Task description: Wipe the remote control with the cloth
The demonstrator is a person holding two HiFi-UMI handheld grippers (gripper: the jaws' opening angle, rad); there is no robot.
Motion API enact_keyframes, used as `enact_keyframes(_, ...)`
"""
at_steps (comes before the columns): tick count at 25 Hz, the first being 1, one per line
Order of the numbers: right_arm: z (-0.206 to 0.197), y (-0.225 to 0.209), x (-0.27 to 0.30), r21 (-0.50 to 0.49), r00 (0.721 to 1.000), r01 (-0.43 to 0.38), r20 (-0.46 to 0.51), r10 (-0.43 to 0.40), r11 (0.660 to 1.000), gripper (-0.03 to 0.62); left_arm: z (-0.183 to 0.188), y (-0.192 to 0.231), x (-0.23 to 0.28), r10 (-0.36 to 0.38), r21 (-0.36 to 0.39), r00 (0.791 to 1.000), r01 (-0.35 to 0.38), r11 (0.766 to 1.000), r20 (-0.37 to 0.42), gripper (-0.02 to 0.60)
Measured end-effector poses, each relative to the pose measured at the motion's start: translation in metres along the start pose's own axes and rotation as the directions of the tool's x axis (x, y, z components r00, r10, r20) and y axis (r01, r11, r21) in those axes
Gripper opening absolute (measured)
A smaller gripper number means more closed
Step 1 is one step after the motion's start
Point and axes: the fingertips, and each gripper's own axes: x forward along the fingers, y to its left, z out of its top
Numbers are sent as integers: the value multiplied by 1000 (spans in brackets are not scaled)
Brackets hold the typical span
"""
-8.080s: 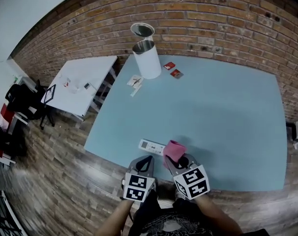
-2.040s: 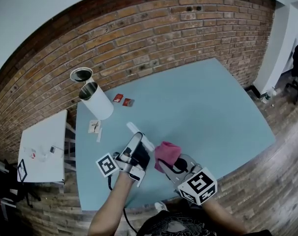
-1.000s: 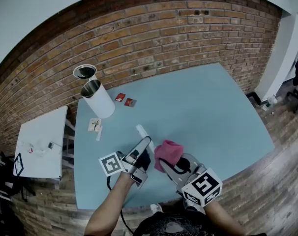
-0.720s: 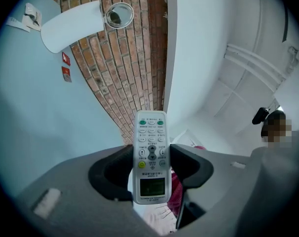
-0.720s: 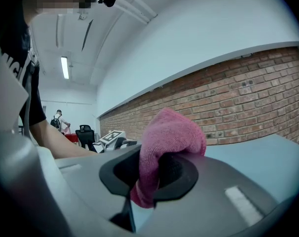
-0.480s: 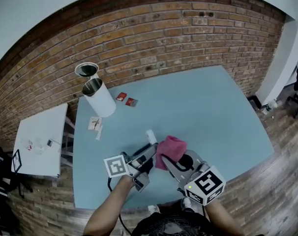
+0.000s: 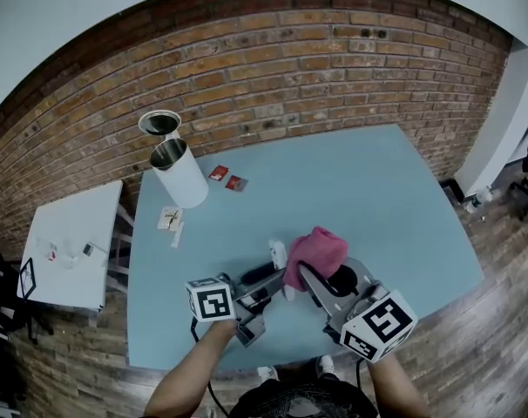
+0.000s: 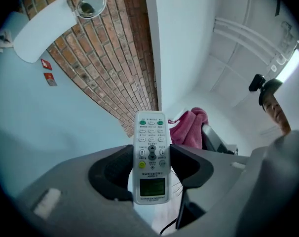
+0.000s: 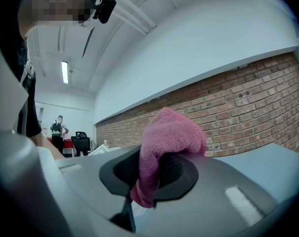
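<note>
Cloth (image 7: 317, 251) lifted beside remote (image 7: 278, 254), canister (image 7: 180, 175) beyond.

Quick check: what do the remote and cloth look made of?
Remote: likely hard plastic, white smooth casing with moulded buttons and a small screen.
Cloth: probably soft terry or microfibre, pink, fuzzy nap, bunched folds.

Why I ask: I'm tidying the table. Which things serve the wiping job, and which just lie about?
Job: white rectangular plastic remote control, in the left tongs; crumpled pink cloth, in the right tongs.
Lying about: white cylindrical bin; round lid; two small red packets; small white papers.
</note>
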Motion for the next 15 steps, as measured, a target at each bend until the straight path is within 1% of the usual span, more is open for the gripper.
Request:
enact_keyframes(3,3,-2,0,-9,1000,5,7,-5,1000,63,-7,-6,4,-2,70,999,4,998,-34,235)
enact_keyframes(7,2,-3,0,-22,1000,7,0,-7,1000,63,-17,-12,8,7,145,997,4,989,-75,235)
enact_keyframes(15,8,-14,-2,-16,1000,23,10,-23,1000,63,-25,-16,6,51,245,992,-21,969,-118,233)
